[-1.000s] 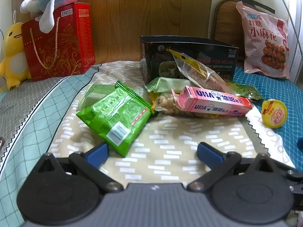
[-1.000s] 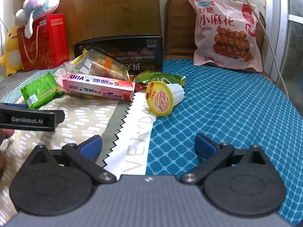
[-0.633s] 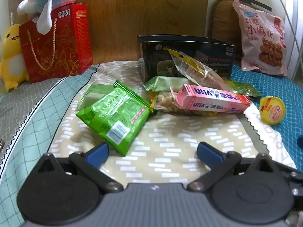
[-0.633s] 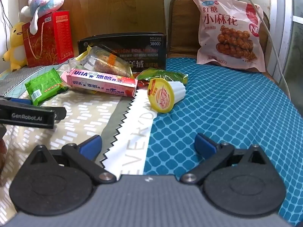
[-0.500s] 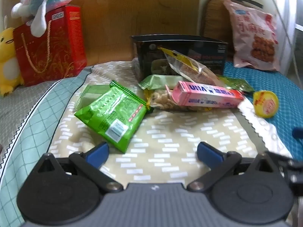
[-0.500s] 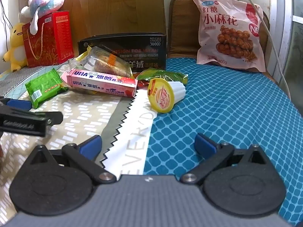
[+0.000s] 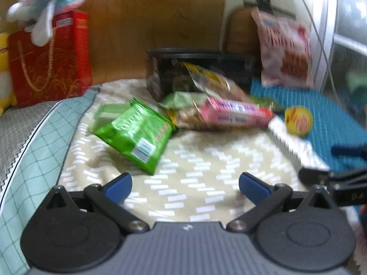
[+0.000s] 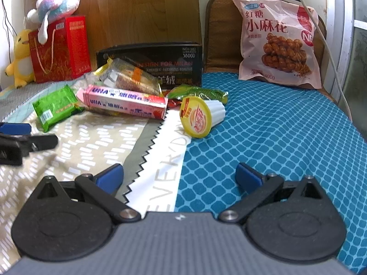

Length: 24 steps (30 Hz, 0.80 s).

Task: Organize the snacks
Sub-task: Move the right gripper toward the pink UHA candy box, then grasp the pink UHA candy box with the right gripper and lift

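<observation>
Both tools hang low over a bed with their jaws spread wide and nothing between them: the left gripper point(image 7: 184, 184) over bare beige patterned cloth point(image 7: 206, 160), the right gripper point(image 8: 179, 175) over the zigzag seam where that cloth meets the blue diamond-print cover point(image 8: 275, 133). The snacks sit in a loose heap at the far middle, in front of an open black box point(image 8: 160, 57) that stands against the wooden headboard point(image 8: 137, 9). A green packet point(image 7: 135, 135) lies nearest on the left of the heap, its near corner just beyond the left gripper's left finger, with open cloth to its right. A pink carton point(image 8: 123, 102) lies across the heap, resting on a bag of nuts and touching a clear wrapped pastry point(image 8: 130, 76) that leans up toward the box rim. A yellow-lidded jelly cup point(image 8: 199, 116) lies tipped on its side at the right edge of the heap, on the seam, just beside a small green wrapper point(image 8: 197, 91). To the right the blue cover is open all the way to a large pink bag of twists point(image 8: 277, 43) propped upright at the far right. Far left, a red gift bag point(image 8: 59, 48) carries a plush toy point(image 8: 57, 2), with a yellow plush point(image 8: 19, 57) beside it. The left view is blurred
</observation>
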{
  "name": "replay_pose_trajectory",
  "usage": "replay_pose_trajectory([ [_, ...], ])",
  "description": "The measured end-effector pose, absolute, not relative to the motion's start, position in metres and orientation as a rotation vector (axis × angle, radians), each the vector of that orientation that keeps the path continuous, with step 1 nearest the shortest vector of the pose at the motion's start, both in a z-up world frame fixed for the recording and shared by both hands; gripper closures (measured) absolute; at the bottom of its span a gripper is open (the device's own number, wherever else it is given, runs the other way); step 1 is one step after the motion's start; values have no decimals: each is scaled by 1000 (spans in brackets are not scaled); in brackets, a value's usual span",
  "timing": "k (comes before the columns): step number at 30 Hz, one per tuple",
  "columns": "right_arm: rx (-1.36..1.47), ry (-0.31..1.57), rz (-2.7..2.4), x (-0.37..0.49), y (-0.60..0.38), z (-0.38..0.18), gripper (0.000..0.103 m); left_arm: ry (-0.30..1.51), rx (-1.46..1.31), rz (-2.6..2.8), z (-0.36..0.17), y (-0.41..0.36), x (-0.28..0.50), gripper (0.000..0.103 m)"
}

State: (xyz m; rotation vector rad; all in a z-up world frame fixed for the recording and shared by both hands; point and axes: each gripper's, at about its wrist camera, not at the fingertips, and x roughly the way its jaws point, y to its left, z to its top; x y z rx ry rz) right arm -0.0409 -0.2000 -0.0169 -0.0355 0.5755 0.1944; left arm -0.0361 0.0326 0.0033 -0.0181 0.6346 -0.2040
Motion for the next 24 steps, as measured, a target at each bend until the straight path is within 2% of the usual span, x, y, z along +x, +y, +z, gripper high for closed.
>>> replay_pose_trajectory([
  [3, -75, 530, 235, -40, -197, -11, 8, 570, -97, -161, 7, 48, -44, 0],
  [5, -128, 508, 269, -33, -189, -4, 18, 561, -150, -135, 7, 58, -43, 0],
  [7, -161, 491, 314, -22, -180, 4, 21, 569, -196, -122, 7, 66, -38, 1],
  [11, -322, 450, 420, 8, -153, 8, 23, 567, -257, -106, 7, 75, -34, 6],
  [16, -474, 482, 508, 48, -134, -2, 24, 530, -247, -113, 9, 72, -37, 6],
  [17, -492, 513, 523, 54, -132, -5, 37, 525, -237, -116, 10, 71, -38, 6],
  [18, -485, 521, 539, 53, -131, -5, 39, 519, -230, -118, 10, 69, -39, 6],
  [20, -511, 516, 542, 41, -129, -3, 56, 510, -225, -118, 10, 69, -40, 6],
  [22, -550, 498, 555, 19, -129, -3, 67, 510, -228, -120, 10, 70, -39, 7],
  [24, -571, 486, 572, -7, -132, -3, 73, 512, -228, -122, 10, 69, -39, 9],
])
